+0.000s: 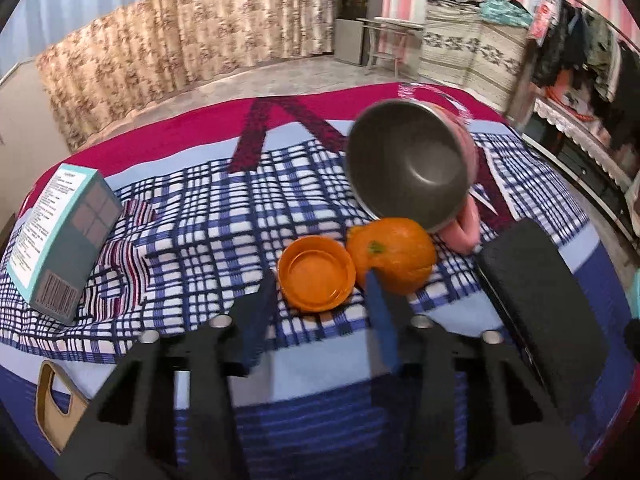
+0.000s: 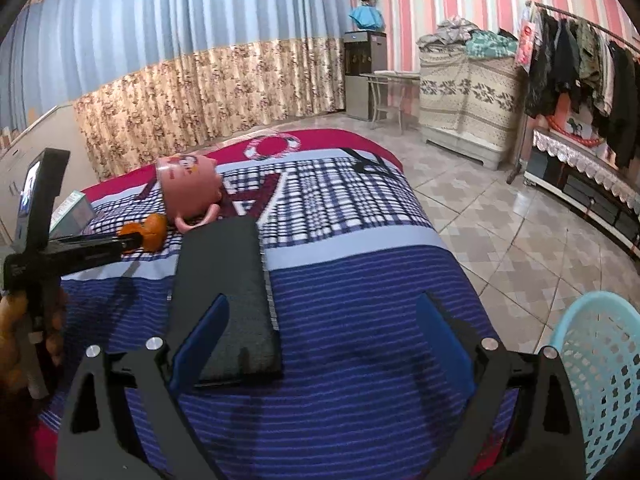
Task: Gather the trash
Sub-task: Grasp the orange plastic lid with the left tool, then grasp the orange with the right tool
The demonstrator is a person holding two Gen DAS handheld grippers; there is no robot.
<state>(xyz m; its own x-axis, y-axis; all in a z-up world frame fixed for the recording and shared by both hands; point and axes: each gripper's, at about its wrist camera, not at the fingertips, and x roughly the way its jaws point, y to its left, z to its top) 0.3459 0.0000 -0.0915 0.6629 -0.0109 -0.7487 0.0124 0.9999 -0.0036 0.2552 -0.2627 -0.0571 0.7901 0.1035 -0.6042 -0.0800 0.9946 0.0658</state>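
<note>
**Left jaws part-closed, right jaws wide**

The left gripper (image 1: 324, 292) angles down, its blue fingers (image 1: 380, 320) narrowed but apart, tips toward twelve o'clock, nothing pressed between the pads. The right gripper (image 2: 324, 312) holds its jaws spread wide and empty. In the right wrist view, a hand (image 2: 16, 340) grips the left tool's handle at nine o'clock.

Right gripper (image 2: 324, 336) gapes over the striped bedspread (image 2: 360, 300) beside a black case (image 2: 228, 300).
</note>
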